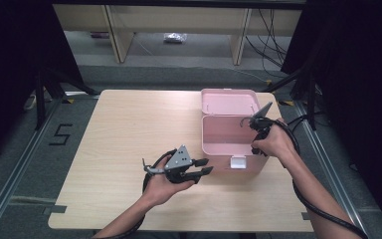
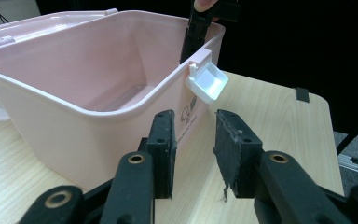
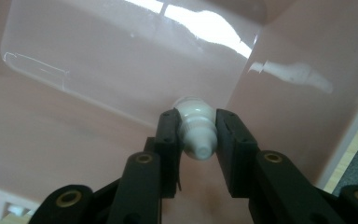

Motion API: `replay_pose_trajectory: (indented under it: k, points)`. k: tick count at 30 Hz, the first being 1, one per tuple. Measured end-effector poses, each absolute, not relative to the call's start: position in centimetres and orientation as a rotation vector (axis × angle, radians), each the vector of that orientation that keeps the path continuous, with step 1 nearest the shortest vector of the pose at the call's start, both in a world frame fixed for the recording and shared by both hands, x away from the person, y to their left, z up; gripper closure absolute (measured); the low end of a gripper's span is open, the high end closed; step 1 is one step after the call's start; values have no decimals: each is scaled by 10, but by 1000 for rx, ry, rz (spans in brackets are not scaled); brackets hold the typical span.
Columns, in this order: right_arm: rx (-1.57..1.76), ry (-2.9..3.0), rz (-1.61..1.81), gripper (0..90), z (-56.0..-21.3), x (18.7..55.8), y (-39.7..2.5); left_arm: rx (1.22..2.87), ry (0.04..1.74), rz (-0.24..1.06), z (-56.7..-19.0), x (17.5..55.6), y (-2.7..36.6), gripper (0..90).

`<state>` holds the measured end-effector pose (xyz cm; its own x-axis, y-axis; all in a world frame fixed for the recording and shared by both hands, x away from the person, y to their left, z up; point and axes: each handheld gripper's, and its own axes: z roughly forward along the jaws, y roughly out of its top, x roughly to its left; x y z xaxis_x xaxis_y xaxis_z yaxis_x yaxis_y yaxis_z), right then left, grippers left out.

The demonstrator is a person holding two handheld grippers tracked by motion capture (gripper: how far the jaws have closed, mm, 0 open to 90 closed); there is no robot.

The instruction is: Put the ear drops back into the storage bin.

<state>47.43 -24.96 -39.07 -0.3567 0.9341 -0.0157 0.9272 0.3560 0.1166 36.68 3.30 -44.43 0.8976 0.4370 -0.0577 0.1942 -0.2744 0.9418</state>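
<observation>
Right gripper view has the right gripper (image 3: pixel 196 140) down inside the pink box (image 3: pixel 74 116), its jaws nearly closed on a small white bottle (image 3: pixel 196 126), pinched near the nozzle end; that narrow, smooth grip looks likely to let the bottle swivel or slip and drop to the box floor if the hand tilts or knocks the wall; the left gripper (image 2: pixel 193 140) hovers over the bench (image 2: pixel 270 107) just beside the box's front wall, jaws partly open, holding and touching nothing; a stray nudge could shove the light box.
</observation>
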Motion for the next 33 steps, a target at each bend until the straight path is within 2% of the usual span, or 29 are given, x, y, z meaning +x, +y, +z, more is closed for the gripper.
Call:
replay_pose_trajectory:
  k: [33]
  points:
    - [1761, 2533, 88, 720, -399, 479, -249, 1853, 461, 248, -444, 367, 31, 673]
